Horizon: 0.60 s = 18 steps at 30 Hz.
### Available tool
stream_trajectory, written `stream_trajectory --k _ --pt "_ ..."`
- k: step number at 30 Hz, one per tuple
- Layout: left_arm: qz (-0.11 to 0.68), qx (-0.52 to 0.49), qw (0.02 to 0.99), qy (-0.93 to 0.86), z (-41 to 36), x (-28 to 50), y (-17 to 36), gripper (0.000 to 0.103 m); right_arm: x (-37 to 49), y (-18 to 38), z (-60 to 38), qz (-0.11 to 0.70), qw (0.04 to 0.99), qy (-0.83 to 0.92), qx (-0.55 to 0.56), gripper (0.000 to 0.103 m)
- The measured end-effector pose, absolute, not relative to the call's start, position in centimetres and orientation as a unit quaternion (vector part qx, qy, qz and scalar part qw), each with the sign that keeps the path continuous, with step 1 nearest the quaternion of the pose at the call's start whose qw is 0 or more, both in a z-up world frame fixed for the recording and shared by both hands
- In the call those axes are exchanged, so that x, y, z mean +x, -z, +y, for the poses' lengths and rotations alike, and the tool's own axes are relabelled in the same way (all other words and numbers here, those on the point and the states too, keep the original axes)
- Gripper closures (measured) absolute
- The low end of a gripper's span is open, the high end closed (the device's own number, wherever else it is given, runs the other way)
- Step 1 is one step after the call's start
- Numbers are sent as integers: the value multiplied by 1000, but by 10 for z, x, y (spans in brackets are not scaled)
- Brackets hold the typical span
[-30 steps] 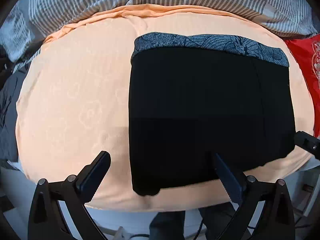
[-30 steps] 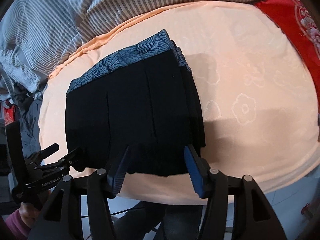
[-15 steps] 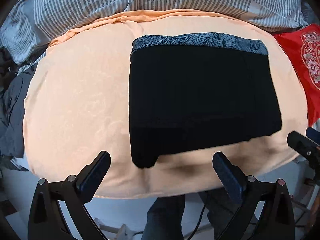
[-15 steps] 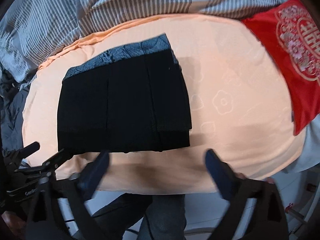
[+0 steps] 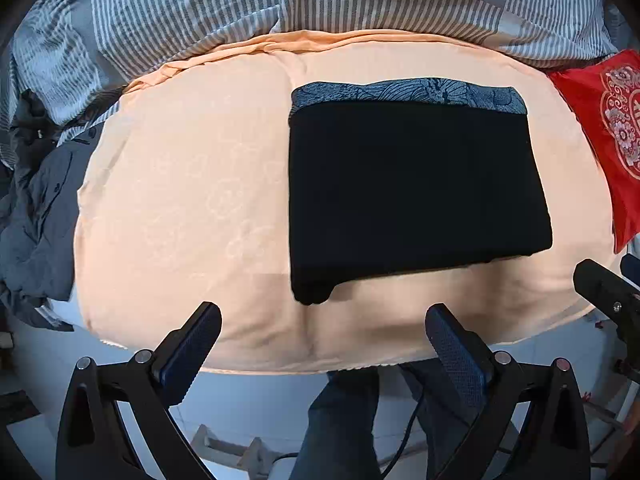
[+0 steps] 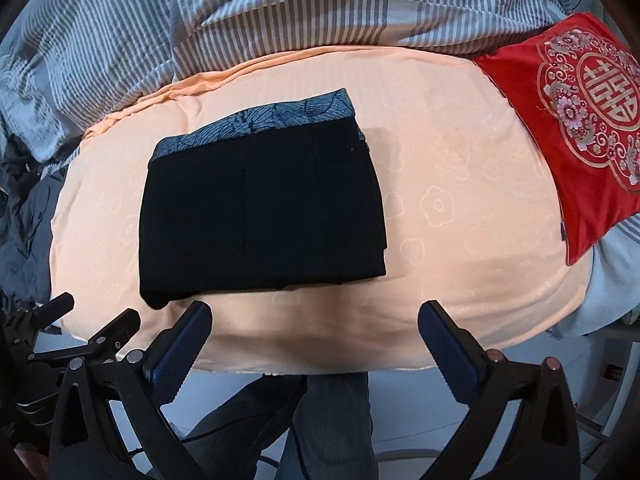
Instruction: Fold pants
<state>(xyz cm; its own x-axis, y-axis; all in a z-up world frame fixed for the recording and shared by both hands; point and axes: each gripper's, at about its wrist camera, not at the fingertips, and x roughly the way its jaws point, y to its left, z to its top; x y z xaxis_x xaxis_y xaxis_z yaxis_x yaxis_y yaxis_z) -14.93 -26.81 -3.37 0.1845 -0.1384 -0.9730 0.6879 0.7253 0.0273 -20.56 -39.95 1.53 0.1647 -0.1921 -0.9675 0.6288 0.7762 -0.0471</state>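
Pants: The black pants [image 6: 260,208] lay folded in a neat block on the peach sheet [image 6: 460,220] of the bed, near its front edge, with the blue patterned waistband [image 6: 256,124] on the far side.
My right claw: My right claw [image 6: 316,336] was wide apart with nothing in it. It hung over the front edge of the bed, clear of the pants. Its jaws had just been opening, and no cloth was between them.
My left claw: My left claw [image 5: 322,338] was spread wide too and held nothing.
What could go wrong: One front corner of the pants [image 5: 312,294] stuck out like a little lump. I thought a claw tip could catch it on the way past and pull the fold loose. The soft bed could also let the layers slide if I bumped it.
Hard to see: The pants were so dark that I could not count the layers or see if the legs lined up inside. The far end of the bed was hidden under the striped blanket [image 6: 280,12]. The red pillow [image 6: 580,128] was partly cut off at the side.
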Motion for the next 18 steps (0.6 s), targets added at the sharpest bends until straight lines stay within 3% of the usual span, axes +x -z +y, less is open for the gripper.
stream_trajectory --k 18 --pt "578 223 733 282 -258 -144 19 0 -200 -25 -388 597 733 269 183 0"
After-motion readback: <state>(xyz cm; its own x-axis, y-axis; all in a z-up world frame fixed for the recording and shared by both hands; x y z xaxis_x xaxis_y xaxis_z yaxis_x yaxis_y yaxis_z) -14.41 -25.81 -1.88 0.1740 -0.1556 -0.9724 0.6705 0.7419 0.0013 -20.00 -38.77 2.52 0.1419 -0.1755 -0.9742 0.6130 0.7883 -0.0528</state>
